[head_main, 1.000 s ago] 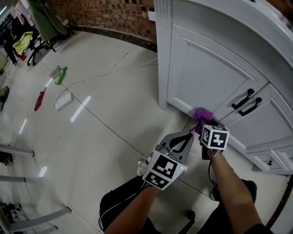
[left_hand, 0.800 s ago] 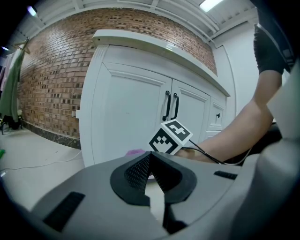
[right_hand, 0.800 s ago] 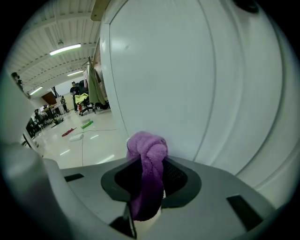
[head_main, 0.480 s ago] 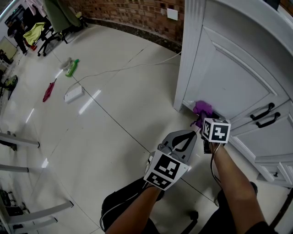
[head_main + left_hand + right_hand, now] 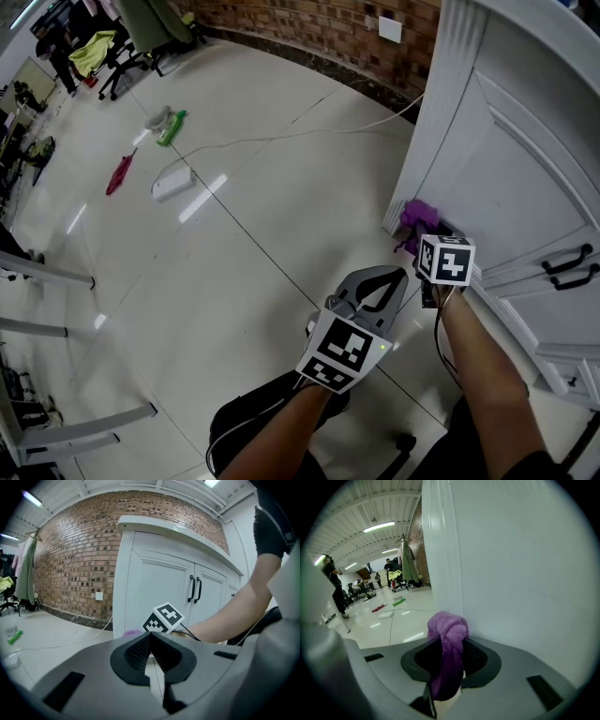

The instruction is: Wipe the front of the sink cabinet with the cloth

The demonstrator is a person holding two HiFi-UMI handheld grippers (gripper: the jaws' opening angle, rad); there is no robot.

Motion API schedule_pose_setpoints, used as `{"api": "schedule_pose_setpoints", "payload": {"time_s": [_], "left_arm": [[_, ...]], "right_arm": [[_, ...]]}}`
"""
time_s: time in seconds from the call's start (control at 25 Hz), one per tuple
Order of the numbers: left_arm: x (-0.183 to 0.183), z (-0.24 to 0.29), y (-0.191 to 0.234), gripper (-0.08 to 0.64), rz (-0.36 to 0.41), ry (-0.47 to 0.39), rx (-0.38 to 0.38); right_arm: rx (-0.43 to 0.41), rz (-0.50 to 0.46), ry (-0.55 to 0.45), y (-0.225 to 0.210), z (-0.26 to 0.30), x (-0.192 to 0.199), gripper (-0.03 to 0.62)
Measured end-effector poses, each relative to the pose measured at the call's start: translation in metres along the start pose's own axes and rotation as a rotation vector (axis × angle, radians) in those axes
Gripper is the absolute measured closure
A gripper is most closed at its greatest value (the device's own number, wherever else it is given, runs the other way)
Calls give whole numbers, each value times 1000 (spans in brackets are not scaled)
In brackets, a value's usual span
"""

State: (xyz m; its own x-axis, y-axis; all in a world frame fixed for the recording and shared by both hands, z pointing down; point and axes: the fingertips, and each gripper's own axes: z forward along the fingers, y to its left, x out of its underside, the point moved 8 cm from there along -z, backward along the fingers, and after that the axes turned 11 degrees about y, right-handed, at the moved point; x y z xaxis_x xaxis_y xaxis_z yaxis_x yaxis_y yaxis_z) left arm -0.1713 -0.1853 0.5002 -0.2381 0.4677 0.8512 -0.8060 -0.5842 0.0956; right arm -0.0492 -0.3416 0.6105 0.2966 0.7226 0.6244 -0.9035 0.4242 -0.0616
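Right forearm reaches forward and low. The right gripper (image 5: 421, 242) points at the foot of the sink cabinet (image 5: 525, 178), by its left corner post. The left forearm is also out. The left gripper (image 5: 386, 284) is held just beside and slightly nearer than the right one, over the floor (image 5: 234, 281), aimed toward the cabinet and not touching it.

Right gripper view: the right gripper (image 5: 448, 670) is clamped on the purple cloth (image 5: 449, 632). A bunched wad stands above the jaws and a tail hangs down between them. The wad sits right at the white cabinet (image 5: 515, 573) face next to the fluted post; contact looks likely but is not certain.

Left gripper view: the left gripper (image 5: 151, 645) has its jaws drawn together with nothing between them.

Head view only: the cloth (image 5: 417, 217) low at the cabinet's corner, a white cable (image 5: 281, 138) trailing across the floor, and a green bottle (image 5: 171, 128).

Left gripper view only: both cabinet doors square-on with paired black door handles (image 5: 195, 588), the brick wall (image 5: 70, 559) to the left, and the right gripper's marker cube (image 5: 163, 619) with the forearm behind it.

Right gripper view only: distant people and hanging clothes far down the room.
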Motion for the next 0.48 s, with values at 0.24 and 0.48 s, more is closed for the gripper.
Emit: {"api": "schedule_pose_setpoints", "payload": {"time_s": [0.24,0.48], "left_arm": [[2,-3,13,555,-12,12,-29],[10,-6,17,555,-17,38,-34]], "right_arm": [[-30,-25,16,14,25,-3,482],[-44,-18,32,24,52,4,482]]}}
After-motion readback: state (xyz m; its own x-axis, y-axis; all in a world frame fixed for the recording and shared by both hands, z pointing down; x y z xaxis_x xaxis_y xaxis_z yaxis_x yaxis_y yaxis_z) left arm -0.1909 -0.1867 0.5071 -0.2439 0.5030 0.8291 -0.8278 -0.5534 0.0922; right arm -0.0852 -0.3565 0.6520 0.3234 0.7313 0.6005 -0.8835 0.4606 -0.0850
